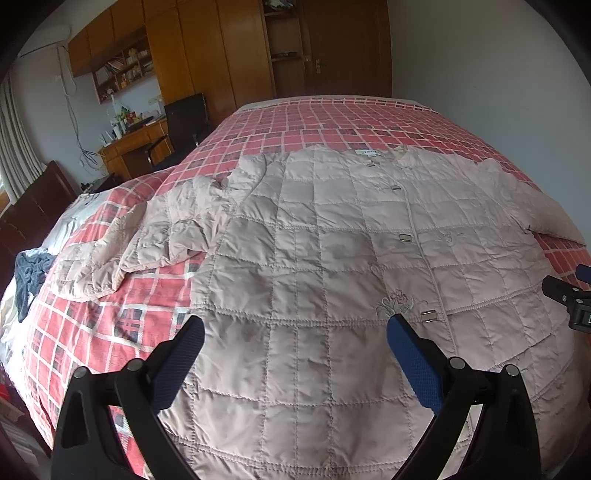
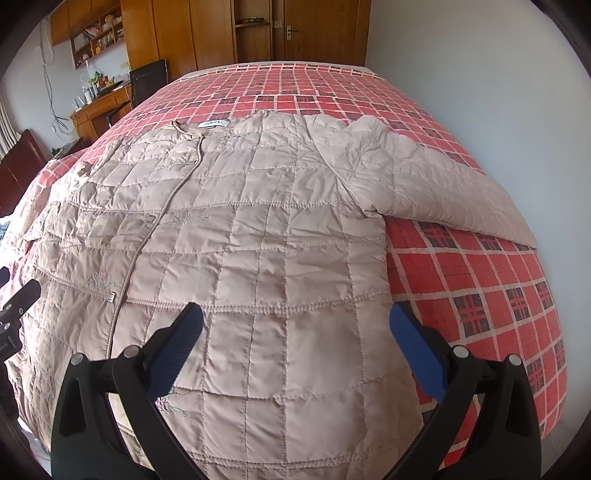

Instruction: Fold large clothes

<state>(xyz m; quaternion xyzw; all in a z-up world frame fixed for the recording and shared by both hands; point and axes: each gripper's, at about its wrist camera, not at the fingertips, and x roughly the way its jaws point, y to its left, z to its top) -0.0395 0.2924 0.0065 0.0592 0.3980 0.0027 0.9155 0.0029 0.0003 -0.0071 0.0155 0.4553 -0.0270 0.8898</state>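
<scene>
A pale pink quilted jacket lies face up on the bed, buttoned, collar toward the far side. Its left sleeve is crumpled and bunched out to the left. In the right wrist view the jacket fills the middle, and its right sleeve stretches flat out to the right. My left gripper hangs open above the jacket's lower front, with nothing between its blue pads. My right gripper is open too, over the lower right side of the jacket near its side seam.
The bed carries a red plaid cover. A dark grey cloth lies at the bed's left end by a dark headboard. Beyond stand a wooden desk, a black chair and wardrobes. A white wall bounds the right.
</scene>
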